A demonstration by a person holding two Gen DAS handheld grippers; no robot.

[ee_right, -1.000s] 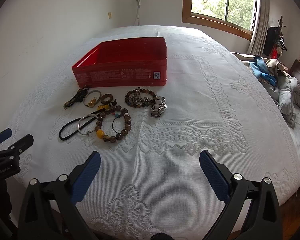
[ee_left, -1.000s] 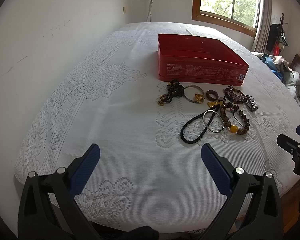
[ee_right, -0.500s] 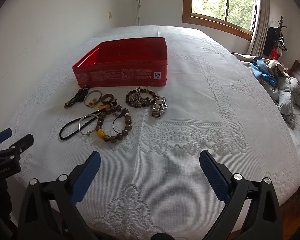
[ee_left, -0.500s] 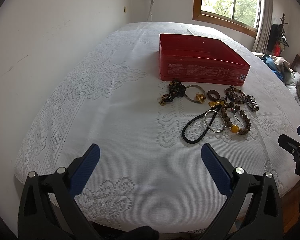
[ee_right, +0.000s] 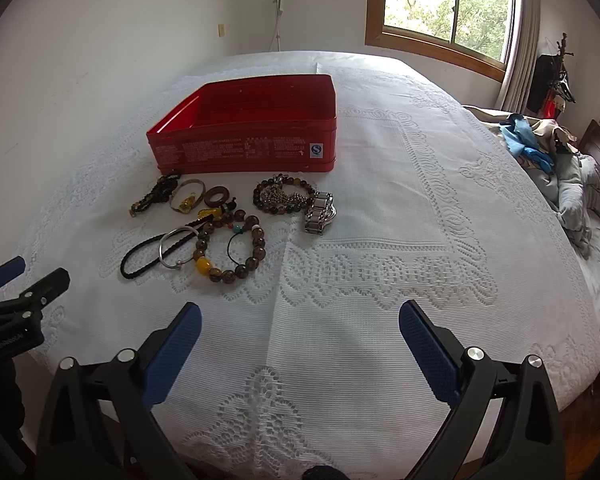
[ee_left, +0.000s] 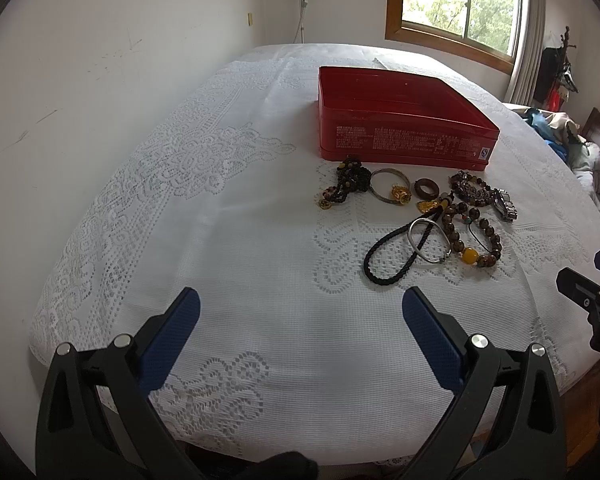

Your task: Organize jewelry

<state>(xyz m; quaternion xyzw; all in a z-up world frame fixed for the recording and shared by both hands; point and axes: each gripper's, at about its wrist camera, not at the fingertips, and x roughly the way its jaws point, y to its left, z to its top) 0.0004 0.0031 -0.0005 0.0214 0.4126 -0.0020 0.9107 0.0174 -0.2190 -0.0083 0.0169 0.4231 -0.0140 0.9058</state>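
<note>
An open red tin box [ee_left: 400, 128] [ee_right: 252, 128] stands on the white lace bedspread, its inside bare as far as I see. In front of it lie several pieces: a black braided cord [ee_left: 396, 252] [ee_right: 148, 254], a silver bangle [ee_left: 428, 240] [ee_right: 176, 246], a brown bead bracelet [ee_left: 476, 236] [ee_right: 236, 248], a metal watch [ee_left: 506, 204] [ee_right: 320, 212], a brown ring [ee_left: 426, 189] [ee_right: 216, 196]. My left gripper [ee_left: 300, 320] and right gripper [ee_right: 298, 332] are both open and empty, near the bed's front edge, short of the jewelry.
Crumpled clothes and bedding [ee_right: 572, 172] lie at the right side of the bed. A white wall [ee_left: 100, 60] runs along the left. A wood-framed window [ee_right: 448, 8] is at the back. Bare bedspread [ee_right: 400, 200] stretches right of the jewelry.
The left view has crept slightly toward the jewelry; otherwise both grippers stay open and nothing on the bed has moved.
</note>
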